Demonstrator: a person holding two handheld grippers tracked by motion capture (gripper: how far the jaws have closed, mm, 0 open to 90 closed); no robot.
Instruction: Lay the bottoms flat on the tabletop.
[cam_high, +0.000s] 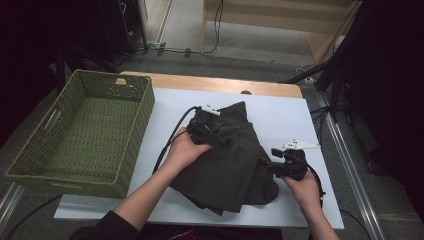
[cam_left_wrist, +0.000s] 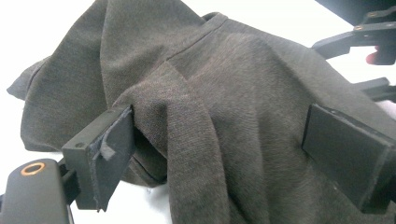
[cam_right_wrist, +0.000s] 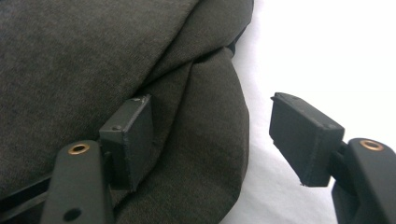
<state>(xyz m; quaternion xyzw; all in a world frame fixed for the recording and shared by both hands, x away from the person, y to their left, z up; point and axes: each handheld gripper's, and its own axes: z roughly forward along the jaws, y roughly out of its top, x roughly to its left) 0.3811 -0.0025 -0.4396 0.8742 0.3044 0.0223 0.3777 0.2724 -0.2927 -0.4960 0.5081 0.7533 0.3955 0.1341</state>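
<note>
A dark olive-brown garment (cam_high: 231, 165) lies crumpled on the white sheet (cam_high: 280, 117) in mid-table. My left gripper (cam_high: 219, 137) rests on the garment's upper left part, held by the person's left hand. In the left gripper view the left gripper (cam_left_wrist: 229, 154) stands open, and a raised fold of the garment (cam_left_wrist: 196, 126) runs between its jaws. My right gripper (cam_high: 267, 165) sits at the garment's right edge. In the right gripper view the right gripper (cam_right_wrist: 215, 140) is open, one pad (cam_right_wrist: 130, 135) lying on the garment (cam_right_wrist: 84, 65) and the other over the white sheet (cam_right_wrist: 327, 56).
A green woven basket (cam_high: 135, 125) with nothing in it stands at the table's left. Bare white sheet lies behind and to the right of the garment. The wooden table edge (cam_high: 225, 84) runs along the back. The right gripper (cam_left_wrist: 369, 42) shows far off in the left gripper view.
</note>
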